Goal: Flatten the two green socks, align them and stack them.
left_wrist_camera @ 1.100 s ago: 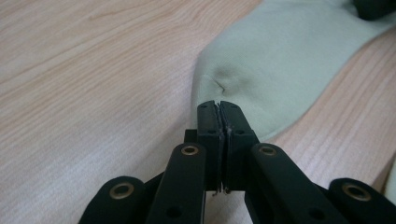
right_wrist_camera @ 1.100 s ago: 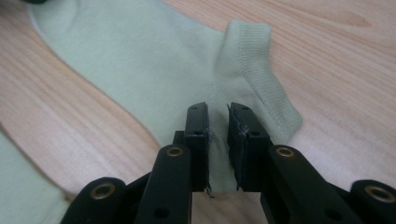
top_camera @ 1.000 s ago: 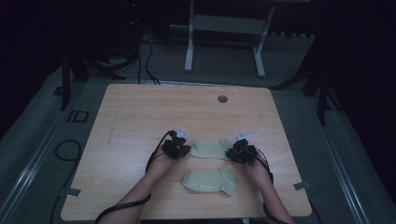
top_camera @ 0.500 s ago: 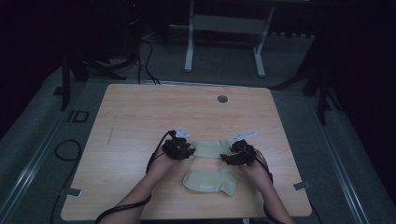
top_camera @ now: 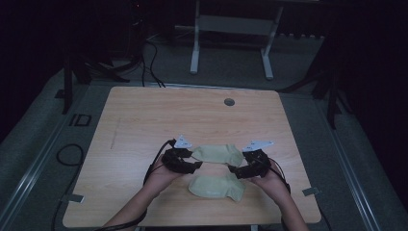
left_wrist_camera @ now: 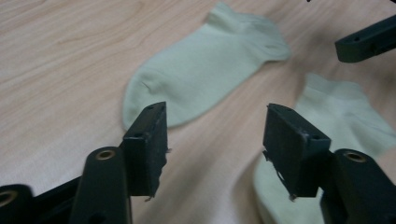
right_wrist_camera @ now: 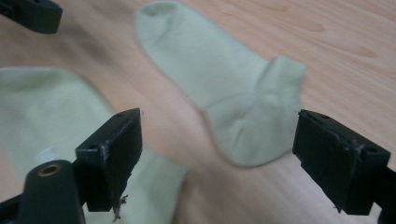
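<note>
Two pale green ankle socks lie flat on the wooden table [top_camera: 144,120]. The far sock [top_camera: 217,154] [left_wrist_camera: 205,70] [right_wrist_camera: 224,93] stretches between my grippers, and the near sock [top_camera: 216,186] [left_wrist_camera: 327,140] [right_wrist_camera: 42,112] lies just below it. My left gripper [top_camera: 195,166] [left_wrist_camera: 215,149] hovers off the far sock's left end. My right gripper [top_camera: 235,171] [right_wrist_camera: 219,158] hovers off its right end. Both pairs of jaws have just been opening, with nothing gripped between them.
A round grey grommet [top_camera: 229,102] sits near the table's far edge. A white metal stand [top_camera: 231,29] is on the floor behind the table, and cables [top_camera: 149,53] trail at the back left. Bare wood lies to the left and far side.
Both grippers have let go of the far sock's ends, opened their jaws and lifted back toward the person. The far sock now lies loose on the table.
</note>
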